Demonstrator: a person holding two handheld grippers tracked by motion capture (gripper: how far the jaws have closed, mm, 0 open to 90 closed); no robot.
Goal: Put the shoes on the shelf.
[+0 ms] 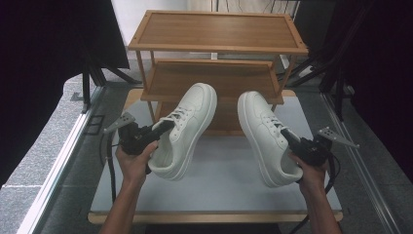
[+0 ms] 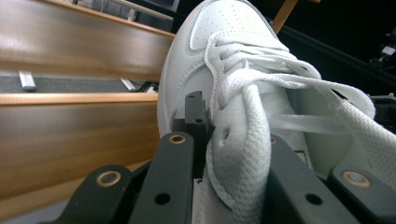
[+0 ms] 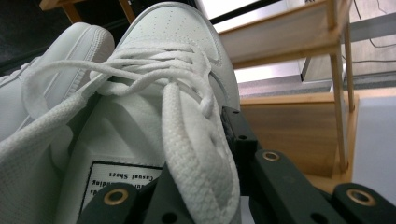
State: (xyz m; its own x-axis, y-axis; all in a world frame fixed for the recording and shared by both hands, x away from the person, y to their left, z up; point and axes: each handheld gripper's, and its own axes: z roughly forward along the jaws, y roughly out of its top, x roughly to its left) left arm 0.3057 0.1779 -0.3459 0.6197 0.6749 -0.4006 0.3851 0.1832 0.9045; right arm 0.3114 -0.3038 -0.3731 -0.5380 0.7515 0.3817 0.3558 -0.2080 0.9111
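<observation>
Both tongs, left tongs (image 1: 163,127) and right tongs (image 1: 287,135), each pinch a white shoe by its side wall. Left shoe (image 1: 187,129) and right shoe (image 1: 265,136) hang above the surface (image 1: 219,185), toes pointing at the wooden rack (image 1: 214,80) straight ahead.

A pale grey table (image 1: 219,190) carries a wooden shelf rack (image 1: 216,34), shelves seemingly bare.

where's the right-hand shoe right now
In the high view the right shoe sits right of centre, held off the table by the right gripper, toe toward the wooden rack, beside the left shoe.
</observation>
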